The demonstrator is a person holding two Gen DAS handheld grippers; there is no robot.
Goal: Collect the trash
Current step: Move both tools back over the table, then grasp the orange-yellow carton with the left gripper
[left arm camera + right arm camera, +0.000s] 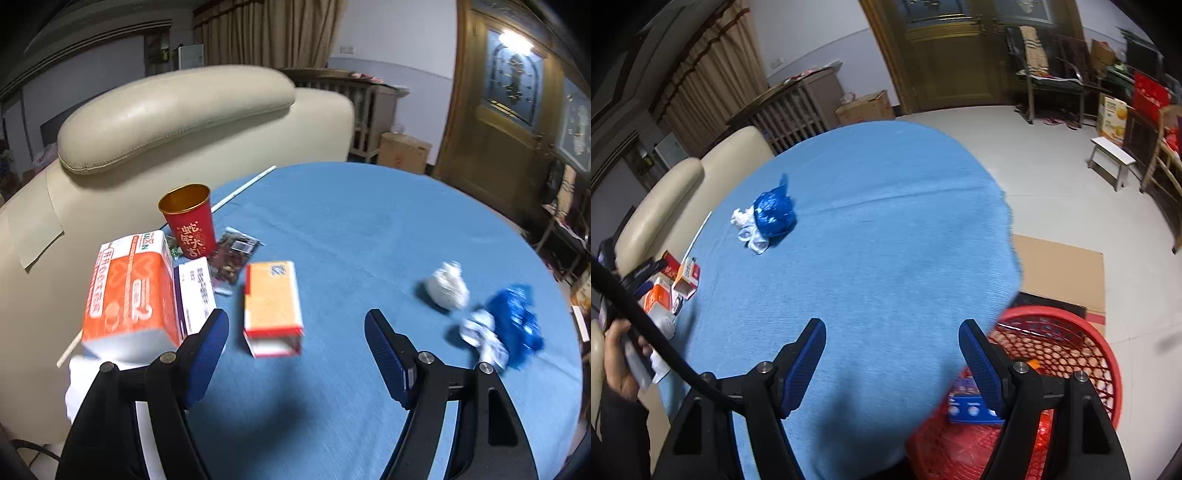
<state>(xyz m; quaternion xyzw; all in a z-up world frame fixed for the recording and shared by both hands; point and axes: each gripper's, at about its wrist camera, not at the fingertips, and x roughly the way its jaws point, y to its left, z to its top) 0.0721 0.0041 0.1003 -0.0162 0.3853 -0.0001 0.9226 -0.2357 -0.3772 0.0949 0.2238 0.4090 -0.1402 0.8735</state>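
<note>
On the blue round table (351, 229) lie an orange box (273, 302) with its end open, a bigger orange and white carton (129, 291), a white and purple box (197, 291), a red cup (190, 221), a dark snack wrapper (232, 254), a white paper wad (447, 284) and a crumpled blue bag (517, 321). My left gripper (295, 328) is open and empty, just in front of the orange box. My right gripper (892, 339) is open and empty over the table's near edge (886, 258). The blue bag (774, 214) lies far ahead of it. A red mesh basket (1067, 354) on the floor holds a blue box (967, 402).
A cream leather sofa (177, 110) stands against the table's far left side. A white rod (243, 188) lies at the table's edge. Flat cardboard (1063, 273) lies on the floor beyond the basket. A small stool (1112, 155) and chairs stand at the right.
</note>
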